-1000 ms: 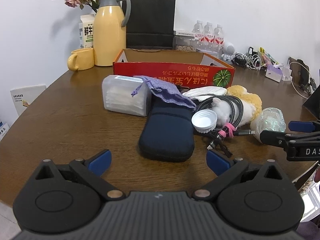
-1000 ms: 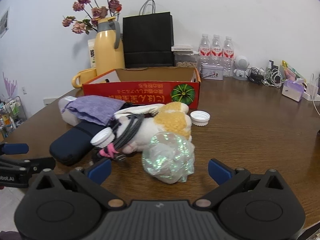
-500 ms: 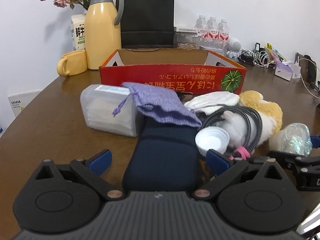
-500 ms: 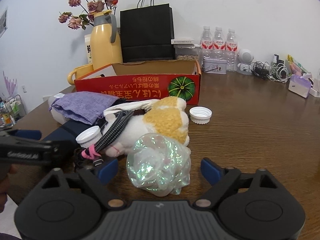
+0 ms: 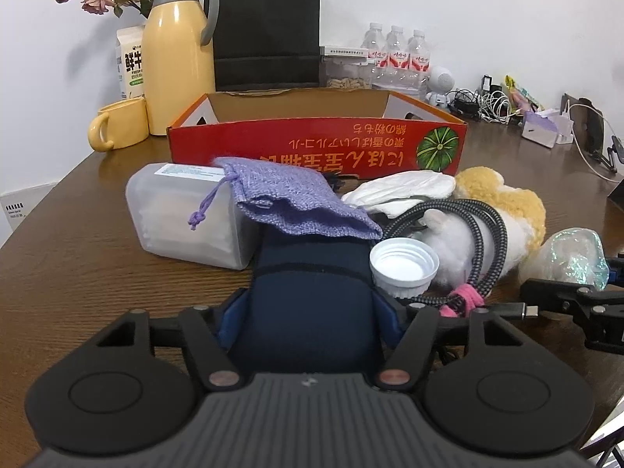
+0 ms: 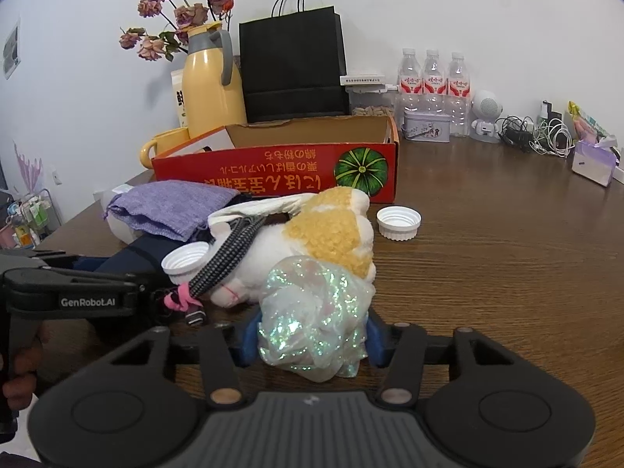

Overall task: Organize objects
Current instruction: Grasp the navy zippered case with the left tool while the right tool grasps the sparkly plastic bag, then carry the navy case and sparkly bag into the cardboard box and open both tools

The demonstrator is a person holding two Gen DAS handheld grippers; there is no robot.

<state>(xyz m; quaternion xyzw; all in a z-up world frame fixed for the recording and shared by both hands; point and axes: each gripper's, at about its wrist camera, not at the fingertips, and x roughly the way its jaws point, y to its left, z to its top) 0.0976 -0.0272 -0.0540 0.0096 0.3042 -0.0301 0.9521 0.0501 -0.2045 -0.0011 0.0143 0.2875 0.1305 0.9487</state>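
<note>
A navy pouch (image 5: 312, 292) lies lengthwise between the pads of my left gripper (image 5: 308, 319), whose jaws are closing and touch its sides. A purple drawstring bag (image 5: 296, 202) rests on the pouch's far end and on a clear plastic box (image 5: 183, 218). My right gripper (image 6: 312, 337) is closing too, its blue pads against an iridescent crinkly ball (image 6: 312, 312). Behind the ball lies a white-and-yellow plush toy (image 6: 331, 234) with a braided cable (image 6: 230, 257) over it and a white cap (image 6: 185, 257) beside it. The open red cardboard box (image 6: 273, 171) stands further back.
A second white cap (image 6: 398, 223) lies on the brown table (image 6: 507, 273) right of the plush. A yellow jug (image 5: 179, 54), mug (image 5: 117, 128), black paper bag (image 5: 269, 27), water bottles (image 6: 433, 78) and tangled chargers (image 6: 538, 136) line the wall. A hand (image 6: 19, 370) holds the left gripper.
Both grippers went from wide open to narrowed around their objects. The left moved forward until the navy pouch sat between its pads; the right came closer to the iridescent ball.
</note>
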